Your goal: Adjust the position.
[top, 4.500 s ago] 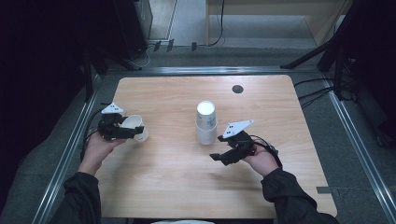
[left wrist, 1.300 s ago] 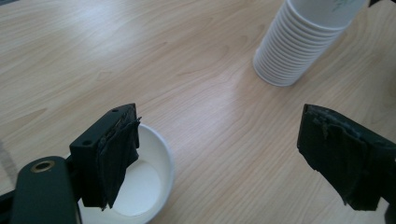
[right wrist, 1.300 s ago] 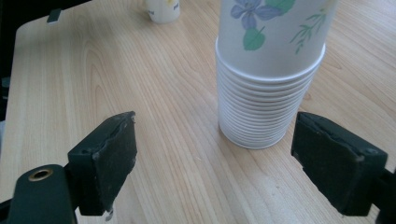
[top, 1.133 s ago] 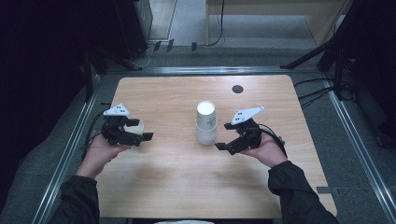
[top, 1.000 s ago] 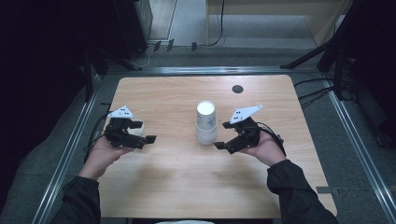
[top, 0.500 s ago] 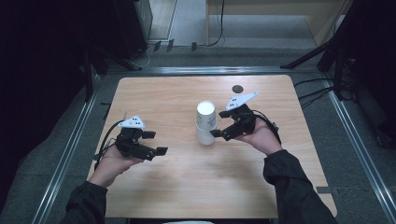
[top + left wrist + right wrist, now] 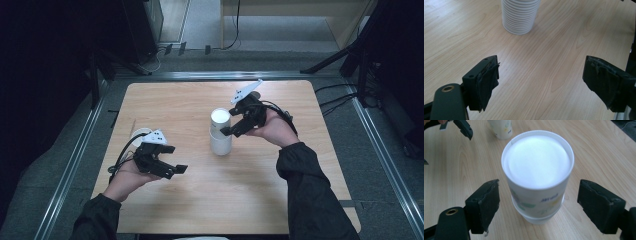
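Right hand-held gripper (image 7: 227, 131): jaws set wide either side of the top cup of the cup stack (image 7: 220, 131), pads clear of the wall on both sides in the right gripper view (image 7: 537, 206). The jaws have just been closing in, with the cup between them but not yet pinched. The stack (image 7: 537, 177) stands upright near the middle of the desk (image 7: 280, 200); its top cup is printed (green marks, some lettering, too small to read) and sits in a plain white one below.

Left hand-held gripper (image 7: 172, 169): jaws wide, nothing between them, held over bare wood near the left front of the desk, well apart from the stack. In its own view (image 7: 541, 82) the ribbed white base of the stack (image 7: 520, 16) shows ahead.

A single cup (image 7: 140, 134) stands by the left edge, just behind the left hand (image 7: 125, 175); in the right gripper view this cup (image 7: 500, 128) sits beyond the stack.
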Action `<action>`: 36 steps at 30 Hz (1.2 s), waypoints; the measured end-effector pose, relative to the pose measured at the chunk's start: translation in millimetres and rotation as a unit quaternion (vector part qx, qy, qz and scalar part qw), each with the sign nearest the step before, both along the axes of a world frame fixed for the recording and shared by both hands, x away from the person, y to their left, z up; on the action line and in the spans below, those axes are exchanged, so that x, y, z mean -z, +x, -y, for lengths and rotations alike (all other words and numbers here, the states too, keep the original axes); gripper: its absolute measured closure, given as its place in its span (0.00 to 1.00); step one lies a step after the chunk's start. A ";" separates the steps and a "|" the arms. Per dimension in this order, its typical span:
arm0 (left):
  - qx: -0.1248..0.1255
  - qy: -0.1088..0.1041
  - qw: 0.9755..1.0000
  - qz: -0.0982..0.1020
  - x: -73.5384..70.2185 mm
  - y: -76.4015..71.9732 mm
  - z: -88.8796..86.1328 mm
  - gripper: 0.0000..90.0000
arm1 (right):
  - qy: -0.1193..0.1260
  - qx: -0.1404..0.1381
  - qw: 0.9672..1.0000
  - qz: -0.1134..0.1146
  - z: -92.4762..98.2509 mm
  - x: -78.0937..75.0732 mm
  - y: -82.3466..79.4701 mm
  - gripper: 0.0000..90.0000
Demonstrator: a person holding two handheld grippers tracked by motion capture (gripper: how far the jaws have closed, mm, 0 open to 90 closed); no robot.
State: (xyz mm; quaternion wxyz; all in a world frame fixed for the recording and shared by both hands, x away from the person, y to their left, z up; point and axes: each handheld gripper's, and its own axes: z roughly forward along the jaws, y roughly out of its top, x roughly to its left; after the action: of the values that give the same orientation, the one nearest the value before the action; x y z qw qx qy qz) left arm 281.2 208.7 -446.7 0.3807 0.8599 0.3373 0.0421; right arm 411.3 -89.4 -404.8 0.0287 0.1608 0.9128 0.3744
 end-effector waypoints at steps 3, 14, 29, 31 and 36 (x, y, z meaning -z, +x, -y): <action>0.000 0.003 1.000 0.000 0.8 -0.2 0.5 0.15 | -0.013 -0.010 1.000 0.004 -7.2 -1.6 2.0 0.22; 0.017 0.019 1.000 -0.005 4.5 -1.4 6.0 0.15 | -0.074 -0.024 0.997 0.016 -37.9 -2.0 4.9 0.25; 0.026 0.025 0.999 -0.009 6.0 -1.5 7.2 0.15 | -0.061 0.004 0.998 0.006 -32.7 -11.9 4.6 0.35; 0.027 0.025 0.999 -0.009 6.2 -1.5 7.4 0.15 | -0.059 0.005 0.998 0.006 -31.8 -13.3 4.2 0.36; 0.030 0.027 0.999 -0.010 6.5 -2.0 8.2 0.15 | -0.057 0.008 0.998 0.006 -30.7 -16.4 3.2 0.37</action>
State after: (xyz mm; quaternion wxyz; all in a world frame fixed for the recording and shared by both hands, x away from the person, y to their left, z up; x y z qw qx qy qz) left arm 279.2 200.5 -453.2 0.3546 0.8802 0.3138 0.0310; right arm 414.5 -58.7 -388.4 0.0464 0.1640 0.9312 0.3222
